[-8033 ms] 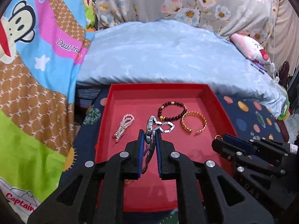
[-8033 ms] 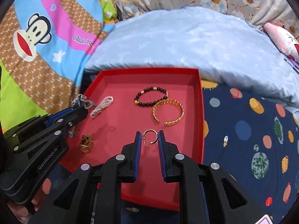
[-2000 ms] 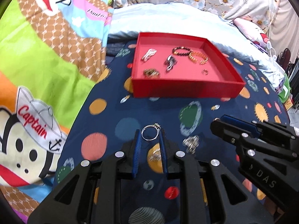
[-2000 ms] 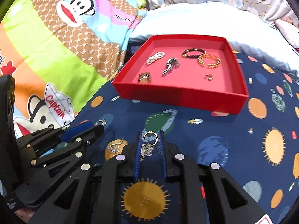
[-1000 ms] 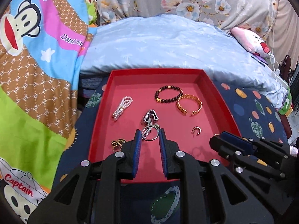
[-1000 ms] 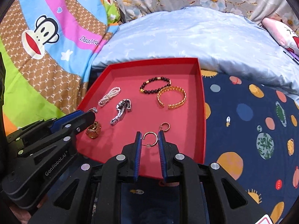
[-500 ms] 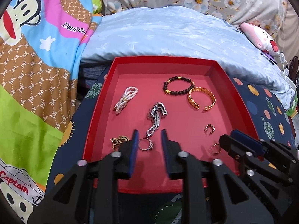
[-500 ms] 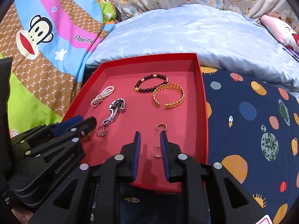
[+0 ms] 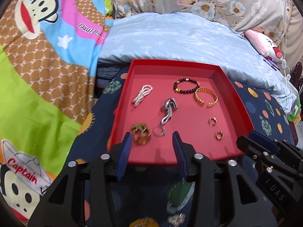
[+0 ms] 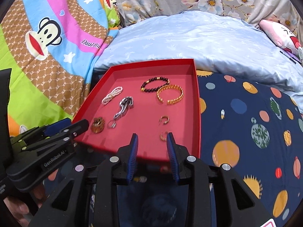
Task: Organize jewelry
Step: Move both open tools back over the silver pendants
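On the left, the left gripper hangs over the near edge of the red tray, its fingers spread wide and holding nothing. A second ago they pinched a silver ring; that ring now lies on the tray floor just beyond the fingertips, beside a gold ring and touching the tail of the silver chain. Further back in the tray, left to right, lie the pearl piece, the dark bead bracelet and the gold cuff.

To the right, the right gripper is likewise wide open and empty, at the tray's near right corner. The hoop earring it carried a second ago now sits on the tray floor between and just past its fingertips, near its partner, the other hoop.

So both releases are done at once: ring and earring have gone from the bedspread into the tray, and like pieces lie near like. Both grippers have pulled back a little since half a second ago, which suggests they are free to fetch more.

In the left view, two more pieces remain on the dark patterned bedspread below the gripper: a silver piece and something gold, both blurred and partly hidden. These look like the next pickups.
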`<state>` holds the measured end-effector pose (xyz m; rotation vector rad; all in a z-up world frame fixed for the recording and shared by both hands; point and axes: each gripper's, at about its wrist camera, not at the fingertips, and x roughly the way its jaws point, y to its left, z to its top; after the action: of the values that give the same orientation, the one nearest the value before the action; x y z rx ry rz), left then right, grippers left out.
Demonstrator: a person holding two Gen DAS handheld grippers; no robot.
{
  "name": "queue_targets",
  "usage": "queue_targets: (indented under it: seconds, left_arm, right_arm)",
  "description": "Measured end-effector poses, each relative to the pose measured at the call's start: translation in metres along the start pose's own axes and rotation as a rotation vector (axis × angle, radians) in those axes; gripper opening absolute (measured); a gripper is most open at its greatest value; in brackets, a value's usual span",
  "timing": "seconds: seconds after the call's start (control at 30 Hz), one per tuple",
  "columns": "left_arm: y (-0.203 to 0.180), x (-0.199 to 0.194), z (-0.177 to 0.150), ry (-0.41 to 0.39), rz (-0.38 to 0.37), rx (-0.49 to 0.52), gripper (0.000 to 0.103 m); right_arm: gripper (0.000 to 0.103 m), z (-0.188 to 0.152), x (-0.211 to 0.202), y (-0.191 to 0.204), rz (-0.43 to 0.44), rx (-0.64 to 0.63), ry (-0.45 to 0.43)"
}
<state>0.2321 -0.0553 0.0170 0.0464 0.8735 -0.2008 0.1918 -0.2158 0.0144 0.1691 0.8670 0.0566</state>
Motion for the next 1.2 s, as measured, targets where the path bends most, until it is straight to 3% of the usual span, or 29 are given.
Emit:
queue_targets:
  seconds: [0.1,0.63,1.07,1.13,1.2]
  left_arm:
    - [0.009,-0.013,-0.013,-0.004,0.023,-0.002,0.055]
    - [0.055,-0.041,-0.099,0.12,0.065,-0.039,0.056]
    - [0.064,-0.044,-0.125,0.16,0.068,-0.039,0.055]
    - [0.064,-0.044,-0.127,0.161,0.065,-0.041,0.055]
    - [0.064,-0.044,-0.126,0.162,0.061,-0.043,0.055]
  right_arm:
    - [0.032,-0.012,-0.01,0.004,0.006,-0.003,0.009]
    - [0.032,-0.098,-0.02,0.055,0.08,-0.081,0.144]
    - [0.031,-0.107,0.003,0.097,0.098,-0.158,0.182]
    - [0.028,-0.106,0.008,0.098,0.092,-0.161,0.187]
    - [0.019,-0.105,0.012,0.097,0.089,-0.16,0.198]
